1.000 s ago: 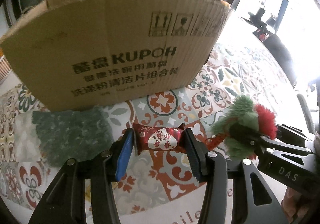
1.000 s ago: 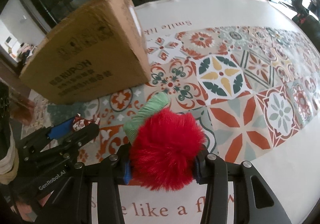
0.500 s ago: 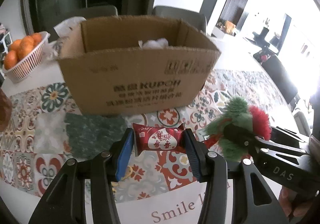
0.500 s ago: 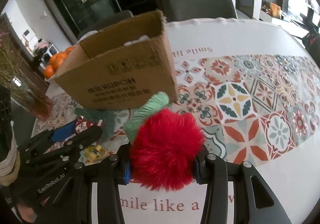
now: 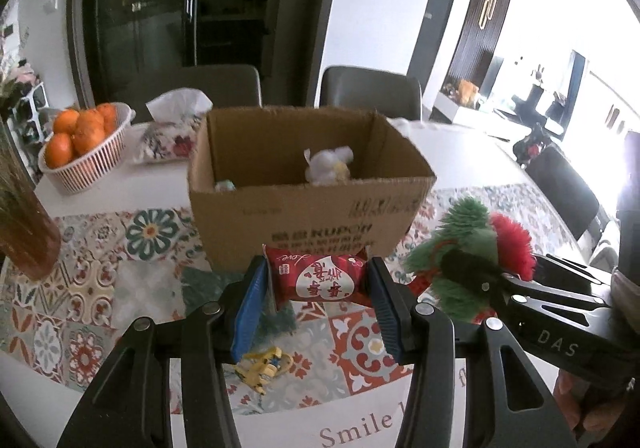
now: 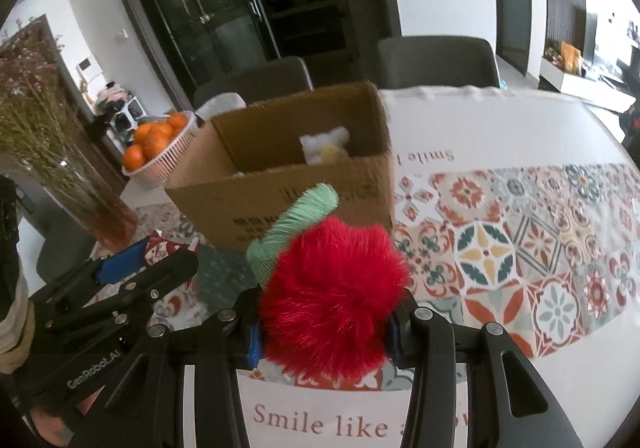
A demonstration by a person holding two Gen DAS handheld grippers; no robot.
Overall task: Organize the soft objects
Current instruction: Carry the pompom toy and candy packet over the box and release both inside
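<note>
We list what we hold and what lies before us.

1. Left gripper: jaws clenched on a red snack packet, pinched by its two ends between the blue pads, held clear above the table. White characters and the word "love" show on its wrapper. In the right wrist view we see the same gripper at the lower left, the packet just visible at its tip.

2. Right gripper: jaws grasping a red fluffy pompom toy with a mint-green fringed stalk pointing up and away. From the left wrist view this gripper sits to the right of ours, its toy showing green and red tufts.

3. Cardboard box: open-topped, standing on the table beyond both grippers, printed "KUPOH" on its near wall. Inside we see a white soft item toward the far right and a pale item at the near left corner; we cannot tell what either is.

4. Table: covered by a patterned tile-print cloth bearing the words "Smile like a".

5. Small yellow toy: lying on the cloth, below the left gripper.

6. White basket of oranges: far left of the box, well apart.

7. Tissue pack in floral cover: between basket and box.

8. Vase of dried stems: at the table's left edge.
</note>
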